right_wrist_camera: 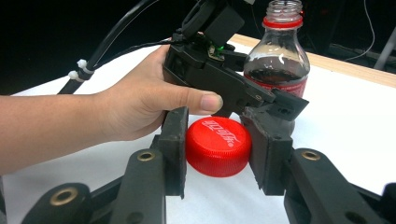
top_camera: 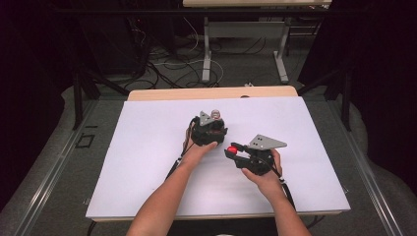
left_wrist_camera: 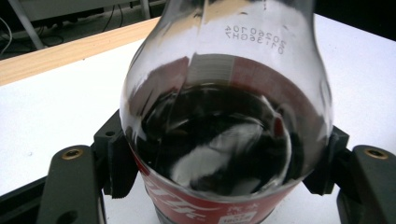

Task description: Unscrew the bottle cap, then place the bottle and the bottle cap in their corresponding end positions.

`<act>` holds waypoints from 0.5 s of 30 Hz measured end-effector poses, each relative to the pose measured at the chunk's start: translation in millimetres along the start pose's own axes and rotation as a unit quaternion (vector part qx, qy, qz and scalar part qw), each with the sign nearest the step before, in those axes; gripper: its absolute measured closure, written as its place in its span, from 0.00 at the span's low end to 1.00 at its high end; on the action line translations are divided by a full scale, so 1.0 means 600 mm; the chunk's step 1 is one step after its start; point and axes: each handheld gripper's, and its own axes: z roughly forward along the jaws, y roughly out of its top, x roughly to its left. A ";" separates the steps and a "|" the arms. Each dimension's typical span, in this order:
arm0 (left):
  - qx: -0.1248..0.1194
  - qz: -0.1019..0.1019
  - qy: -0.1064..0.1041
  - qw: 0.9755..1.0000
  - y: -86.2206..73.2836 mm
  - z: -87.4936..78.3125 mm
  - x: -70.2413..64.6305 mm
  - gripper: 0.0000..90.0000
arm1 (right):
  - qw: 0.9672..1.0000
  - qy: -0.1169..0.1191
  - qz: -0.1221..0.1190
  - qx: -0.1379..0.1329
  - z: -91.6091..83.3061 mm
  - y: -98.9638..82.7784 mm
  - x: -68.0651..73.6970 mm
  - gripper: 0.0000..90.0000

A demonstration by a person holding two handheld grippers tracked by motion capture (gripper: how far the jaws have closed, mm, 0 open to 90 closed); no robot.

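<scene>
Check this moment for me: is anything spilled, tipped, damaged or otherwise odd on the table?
Nothing stands out. The cola bottle stands upright and uncapped on the white table, clamped by the left tool. Its red cap is pinched in the right tool. No liquid shows on the table.

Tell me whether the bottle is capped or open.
Open: the bottle has a bare mouth, and the right gripper holds the red cap.
</scene>
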 end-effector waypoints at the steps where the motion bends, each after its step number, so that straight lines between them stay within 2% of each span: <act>1: 0.001 -0.007 -0.001 1.000 0.000 0.000 0.000 0.32 | 1.000 -0.001 0.003 0.002 0.001 -0.001 0.001 0.68; 3: 0.002 -0.023 -0.007 1.000 0.001 -0.002 0.002 0.31 | 1.000 0.000 0.004 0.002 0.004 -0.003 0.001 0.68; 4: 0.007 -0.024 -0.008 1.000 0.001 -0.003 0.003 0.29 | 1.000 0.002 0.005 0.003 0.006 -0.004 0.001 0.68; 5: 0.011 -0.028 -0.007 1.000 0.000 -0.006 0.003 0.26 | 1.000 0.005 -0.001 0.005 0.007 -0.005 0.000 0.68; 7: 0.012 -0.041 -0.015 0.999 -0.003 -0.011 0.003 0.18 | 1.000 0.007 0.003 0.007 0.013 -0.009 0.003 0.68; 8: 0.016 -0.044 -0.015 0.999 -0.003 -0.018 0.002 0.17 | 1.000 0.006 -0.001 0.010 0.018 -0.012 0.003 0.68; 9: 0.009 -0.038 -0.012 0.999 -0.004 -0.023 0.003 0.15 | 1.000 0.008 0.000 0.014 0.022 -0.014 0.005 0.68; 10: 0.009 -0.041 -0.012 0.999 -0.003 -0.030 0.002 0.12 | 1.000 0.008 -0.002 0.024 0.025 -0.016 0.006 0.68; 12: 0.001 -0.049 -0.013 0.999 -0.003 -0.044 0.002 0.08 | 1.000 0.009 -0.006 0.022 0.038 -0.022 0.008 0.68; 15: 0.002 -0.052 -0.021 0.998 -0.001 -0.071 0.005 0.02 | 0.999 0.010 -0.018 0.041 0.055 -0.031 0.013 0.68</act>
